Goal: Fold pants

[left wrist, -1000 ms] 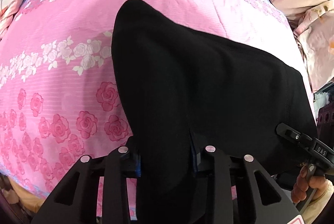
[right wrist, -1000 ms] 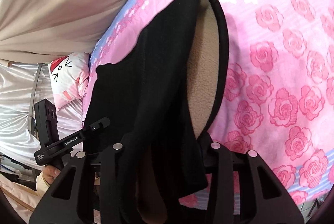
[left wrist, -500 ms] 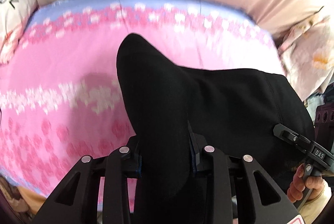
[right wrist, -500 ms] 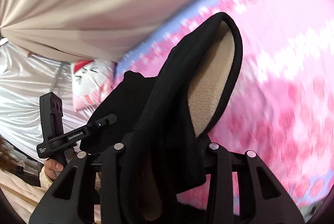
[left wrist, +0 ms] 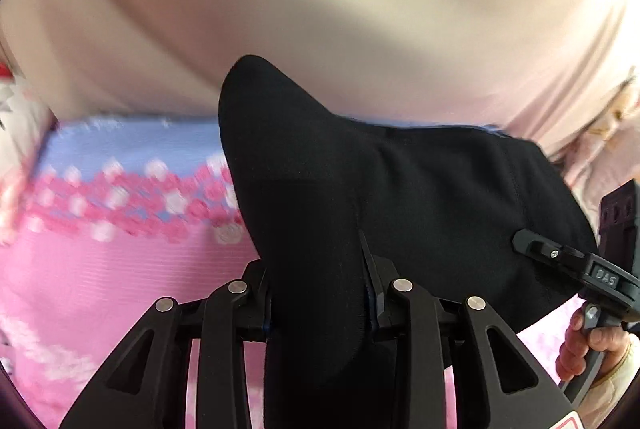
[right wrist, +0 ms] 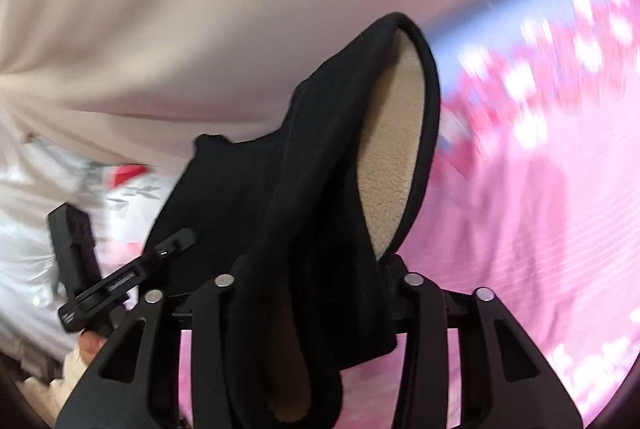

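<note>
Black pants (left wrist: 400, 197) with a beige fleece lining (right wrist: 392, 157) hang lifted above the pink rose bedspread (left wrist: 100, 269). In the left wrist view my left gripper (left wrist: 318, 289) clamps a thick fold of the black cloth, and its jaws are easing open a little. My right gripper (right wrist: 312, 277) grips the bunched waistband end, where the lining shows; its jaws are opening with the cloth still pressed between them. Each gripper shows in the other's view: the right gripper (left wrist: 576, 265) at the right edge, the left gripper (right wrist: 120, 277) at the lower left. The fabric hides all the fingertips.
A beige curtain (left wrist: 320, 9) fills the upper half of both views beyond the bed's blue-edged far side (left wrist: 132, 145). A white pillow with red print (right wrist: 132, 189) lies at the left. A hand (left wrist: 580, 341) holds the right gripper's handle. Pale patterned bedding (left wrist: 600, 133) sits at the right.
Both grippers have risen and travelled toward the bed's far edge, carrying the pants. The bedspread has slid down in the views and the curtain now fills more of them.
</note>
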